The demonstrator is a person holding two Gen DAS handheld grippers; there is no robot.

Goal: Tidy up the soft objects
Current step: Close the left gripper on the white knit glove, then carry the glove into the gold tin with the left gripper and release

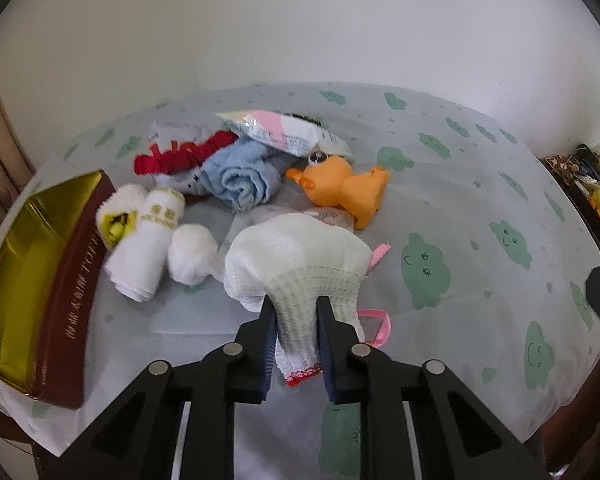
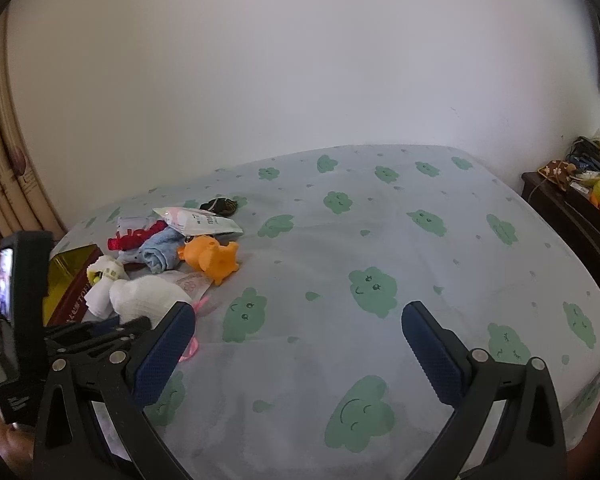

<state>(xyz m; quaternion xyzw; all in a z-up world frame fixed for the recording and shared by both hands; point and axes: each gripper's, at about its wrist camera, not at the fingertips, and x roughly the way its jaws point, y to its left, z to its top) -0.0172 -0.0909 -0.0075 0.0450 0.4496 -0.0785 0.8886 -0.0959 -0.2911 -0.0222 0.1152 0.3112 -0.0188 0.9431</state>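
My left gripper (image 1: pixel 296 308) is shut on a white knitted sock (image 1: pixel 300 272) with a red-trimmed cuff; the cuff is pinched between the blue pads and the rest bulges beyond them. Behind it lie a rolled blue towel (image 1: pixel 240 180), an orange rubber duck (image 1: pixel 344 188), a rolled white towel (image 1: pixel 148 248), a white cotton ball (image 1: pixel 192 252) and a red cloth (image 1: pixel 180 158). An open gold-lined tin (image 1: pixel 32 280) stands at the left. My right gripper (image 2: pixel 298 320) hangs open over bare sheet, right of the pile; the sock (image 2: pixel 144 298) and the left gripper's body (image 2: pixel 100 332) show at its left.
A pale sheet with green cloud prints (image 2: pixel 372 292) covers the surface. A flat printed packet (image 1: pixel 280 130) lies atop the pile at the back. A pink ribbon (image 1: pixel 376 320) trails beside the sock. A dark cluttered shelf (image 2: pixel 580 200) stands at the far right, a curtain (image 2: pixel 4 208) at the left.
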